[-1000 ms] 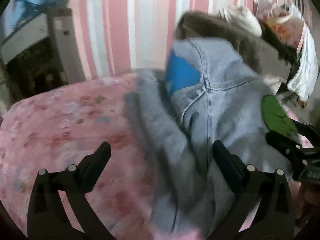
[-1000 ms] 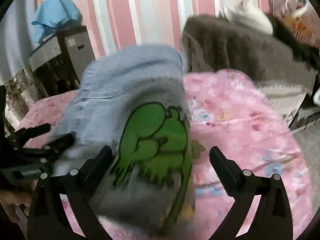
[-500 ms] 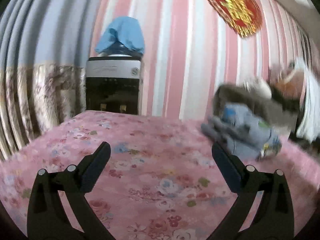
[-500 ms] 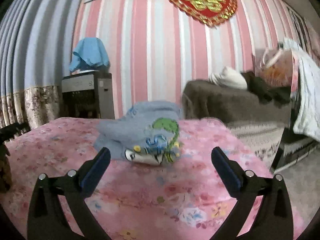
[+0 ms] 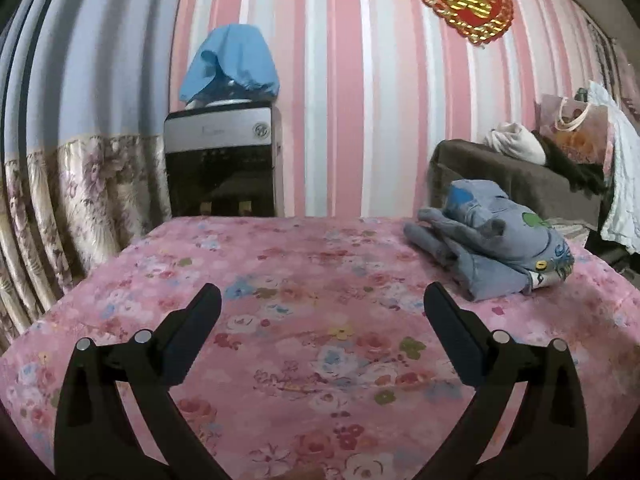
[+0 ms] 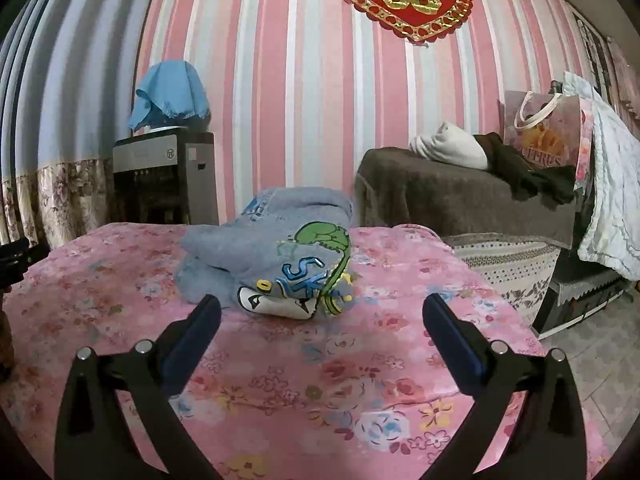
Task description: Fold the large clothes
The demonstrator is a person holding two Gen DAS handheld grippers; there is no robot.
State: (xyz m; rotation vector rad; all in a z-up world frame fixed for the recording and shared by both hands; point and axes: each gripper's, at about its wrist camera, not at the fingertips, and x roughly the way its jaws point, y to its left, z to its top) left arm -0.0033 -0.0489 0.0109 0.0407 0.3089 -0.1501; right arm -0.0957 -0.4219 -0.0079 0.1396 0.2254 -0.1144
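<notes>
A grey-blue garment with a green and blue print lies folded in a bundle (image 6: 276, 264) on the pink flowered bed cover (image 6: 320, 380). In the left wrist view the same bundle (image 5: 492, 240) rests at the far right of the bed. My right gripper (image 6: 320, 312) is open, just short of the bundle, with nothing between its fingers. My left gripper (image 5: 320, 304) is open over bare cover (image 5: 280, 320), well to the left of the bundle. The left gripper's tip (image 6: 16, 256) shows at the left edge of the right wrist view.
A black and silver water dispenser (image 5: 224, 160) under a blue cloth stands behind the bed by the striped wall. To the right is a brown-covered sofa (image 6: 452, 196) with white and dark clothes, a gift bag (image 6: 544, 132) and a white quilt. Flowered curtains (image 5: 60, 208) hang at left.
Both grippers have let go of the garment and drawn back from it. The folded bundle now lies still on the bed, and both views have settled after the blur.
</notes>
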